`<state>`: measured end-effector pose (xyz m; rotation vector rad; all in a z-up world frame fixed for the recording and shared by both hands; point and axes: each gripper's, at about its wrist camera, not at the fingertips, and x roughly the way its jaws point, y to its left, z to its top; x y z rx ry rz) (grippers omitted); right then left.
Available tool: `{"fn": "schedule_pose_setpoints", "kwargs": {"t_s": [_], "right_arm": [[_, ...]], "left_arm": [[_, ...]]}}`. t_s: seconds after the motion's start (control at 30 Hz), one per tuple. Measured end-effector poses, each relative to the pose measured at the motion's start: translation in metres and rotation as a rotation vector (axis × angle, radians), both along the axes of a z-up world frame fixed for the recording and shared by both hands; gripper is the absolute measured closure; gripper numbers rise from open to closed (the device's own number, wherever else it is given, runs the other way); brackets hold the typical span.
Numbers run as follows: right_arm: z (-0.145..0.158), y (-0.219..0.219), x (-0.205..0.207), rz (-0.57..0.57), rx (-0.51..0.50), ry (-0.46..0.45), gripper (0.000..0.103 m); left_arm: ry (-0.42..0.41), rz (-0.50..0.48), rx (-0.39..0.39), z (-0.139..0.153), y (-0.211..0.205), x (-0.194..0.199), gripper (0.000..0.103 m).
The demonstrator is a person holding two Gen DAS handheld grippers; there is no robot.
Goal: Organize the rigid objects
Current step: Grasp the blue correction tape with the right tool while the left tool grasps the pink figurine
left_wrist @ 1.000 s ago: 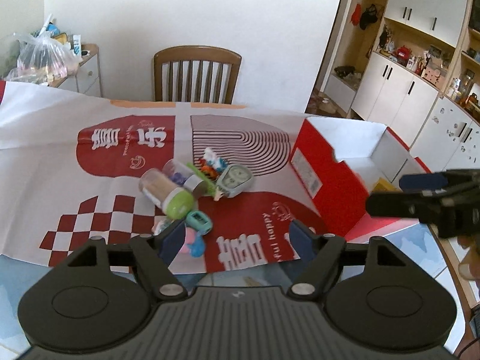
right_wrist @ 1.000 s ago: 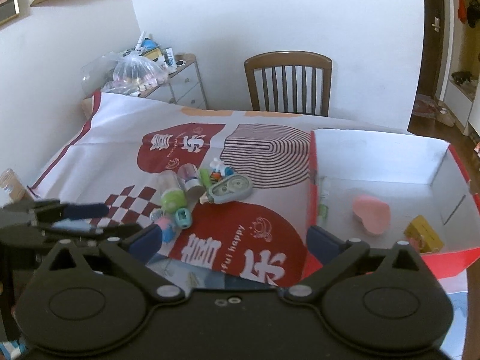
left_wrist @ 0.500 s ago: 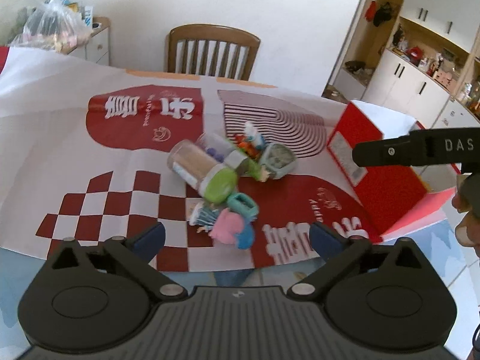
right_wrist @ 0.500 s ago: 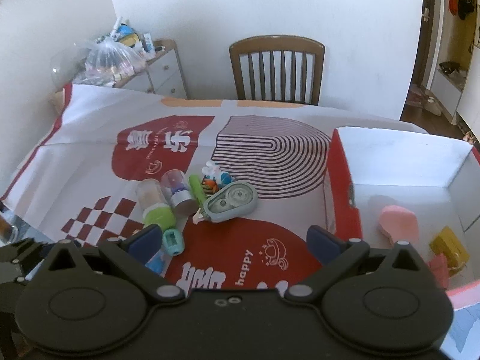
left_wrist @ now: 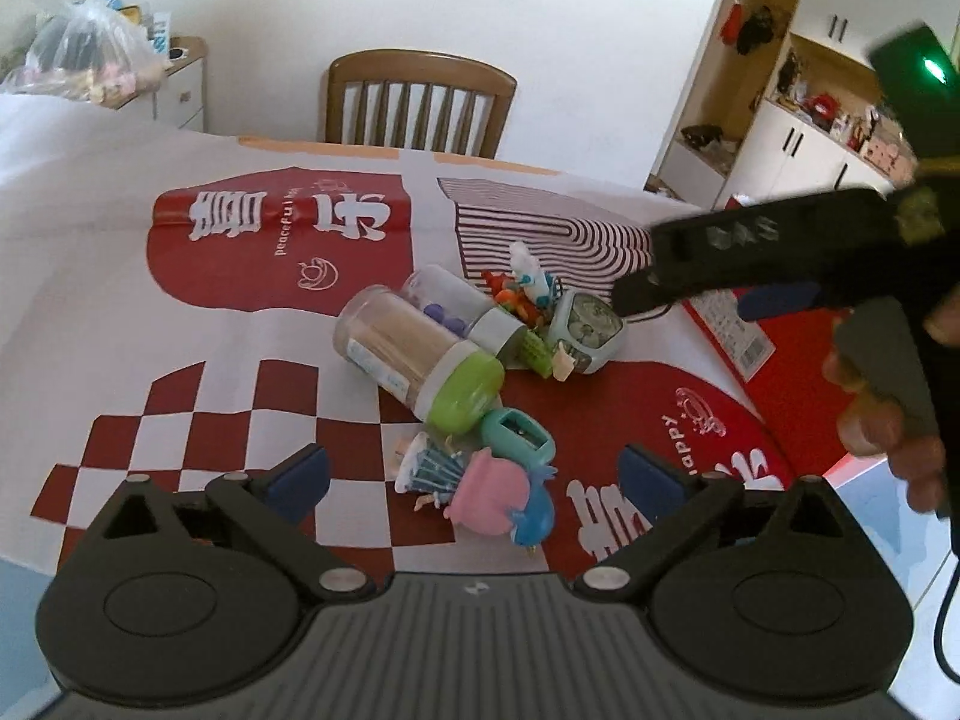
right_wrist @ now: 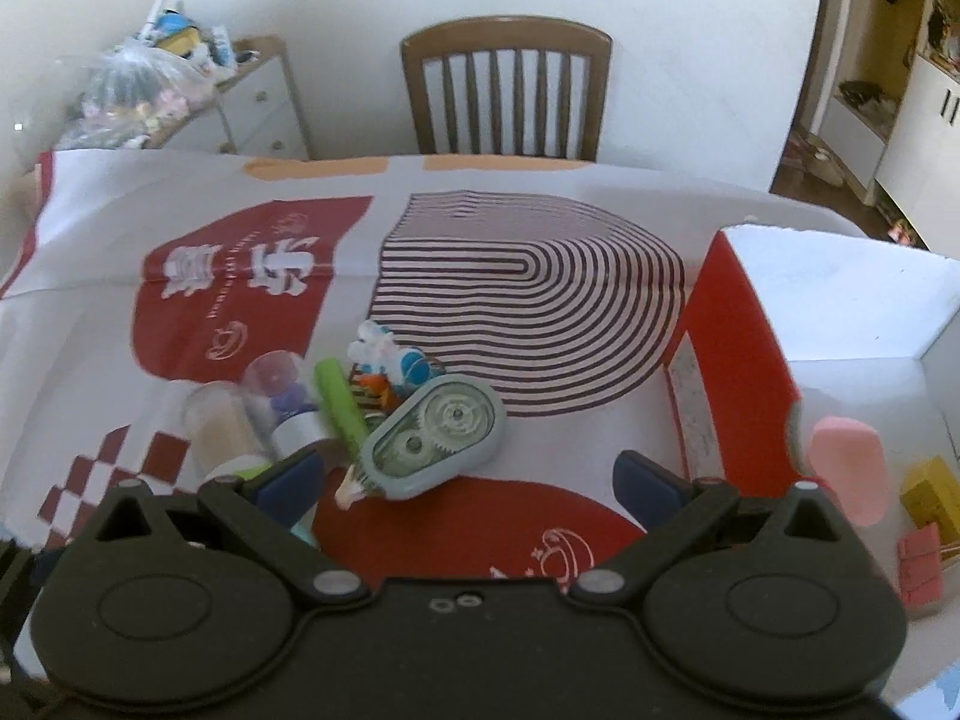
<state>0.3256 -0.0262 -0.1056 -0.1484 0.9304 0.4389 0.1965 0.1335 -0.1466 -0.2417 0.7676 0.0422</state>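
A pile of small objects lies mid-table: a clear jar with a green lid (left_wrist: 420,360), a smaller clear jar (left_wrist: 456,312), a grey-green correction tape dispenser (right_wrist: 435,438) (left_wrist: 585,330), a green marker (right_wrist: 339,402), a teal sharpener (left_wrist: 516,435), a pink and blue toy (left_wrist: 501,501) and small figures (right_wrist: 384,357). My left gripper (left_wrist: 474,480) is open, just in front of the pink toy. My right gripper (right_wrist: 468,480) is open and empty, close over the tape dispenser; it shows in the left wrist view (left_wrist: 636,294).
A red box (right_wrist: 738,360) with a white inside stands at the right; it holds a pink heart (right_wrist: 846,474), a yellow block (right_wrist: 930,492) and a pink clip (right_wrist: 921,564). A wooden chair (right_wrist: 507,90) stands behind the table. A cabinet with a plastic bag (left_wrist: 84,60) is at the far left.
Both grippers have moved forward toward the pile. The right gripper has come in over the tape dispenser, and the left one now stands close before the pink toy.
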Motion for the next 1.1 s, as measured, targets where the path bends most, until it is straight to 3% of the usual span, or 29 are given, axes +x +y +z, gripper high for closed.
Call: {"fn": "schedule_pose_setpoints", "kwargs": {"t_s": [0.2, 0.47, 0.73, 0.83, 0.9, 1.0, 1.1], "right_arm": [[-0.017, 0.017, 0.018, -0.035, -0.034, 0.023, 0.000], [-0.035, 0.031, 0.035, -0.111, -0.048, 0.076, 0.005], [-0.045, 0.040, 0.036, -0.098, -0.085, 0.075, 0.011], [-0.045, 0.038, 0.038, -0.095, -0.085, 0.078, 0.018], [-0.048, 0.035, 0.041, -0.103, -0.084, 0.103, 0.029], [-0.052, 0.031, 0.039, -0.095, -0.099, 0.098, 0.035], [-0.051, 0.029, 0.035, -0.087, -0.109, 0.080, 0.042]], "left_arm": [[0.031, -0.032, -0.015, -0.018, 0.001, 0.011, 0.000], [0.018, -0.054, 0.050, -0.025, -0.003, 0.015, 0.000], [0.013, -0.075, 0.103, -0.033, -0.011, 0.018, 0.001], [0.003, -0.086, 0.129, -0.035, -0.015, 0.018, 0.001], [0.002, -0.092, 0.138, -0.036, -0.016, 0.020, 0.002], [0.012, -0.101, 0.153, -0.039, -0.019, 0.021, 0.014], [0.011, -0.107, 0.189, -0.041, -0.023, 0.020, 0.017]]}}
